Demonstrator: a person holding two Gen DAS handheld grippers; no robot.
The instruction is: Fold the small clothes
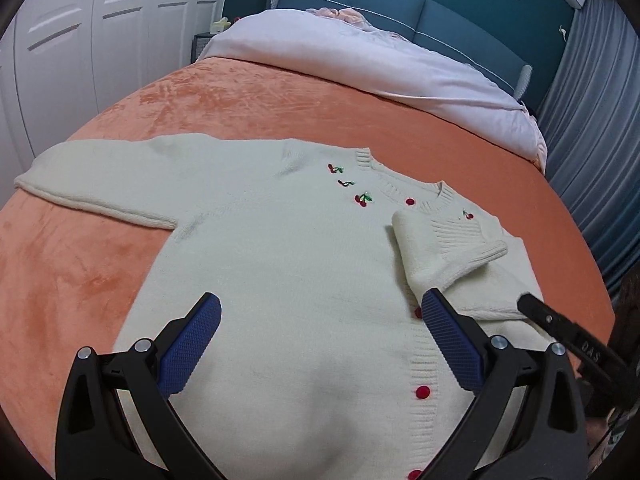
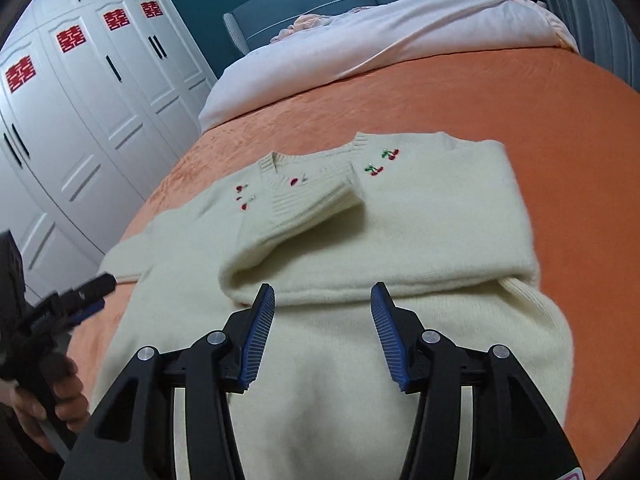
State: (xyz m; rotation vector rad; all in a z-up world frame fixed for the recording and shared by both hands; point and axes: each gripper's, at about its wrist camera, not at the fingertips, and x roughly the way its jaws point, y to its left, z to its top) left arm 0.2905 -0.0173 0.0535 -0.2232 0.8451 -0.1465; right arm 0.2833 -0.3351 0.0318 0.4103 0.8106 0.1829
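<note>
A small cream knit cardigan [image 1: 280, 248] with red buttons and cherry embroidery lies flat on the orange blanket [image 1: 72, 272]. Its right sleeve [image 1: 440, 252] is folded across the chest; the left sleeve [image 1: 100, 176] lies stretched out to the left. My left gripper [image 1: 320, 316] is open and empty above the cardigan's lower body. My right gripper [image 2: 322, 300] is open and empty just in front of the folded sleeve [image 2: 304, 232] on the cardigan [image 2: 400, 340]. The right gripper's tip shows in the left wrist view [image 1: 536, 308]; the left gripper shows in the right wrist view [image 2: 88, 292].
The orange blanket [image 2: 520, 100] covers the bed. A pale pink duvet [image 1: 360, 60] lies bunched at the bed's head, against a teal headboard [image 1: 420, 12]. White wardrobe doors [image 2: 80, 120] stand to the left. Grey curtains [image 1: 592, 120] hang to the right.
</note>
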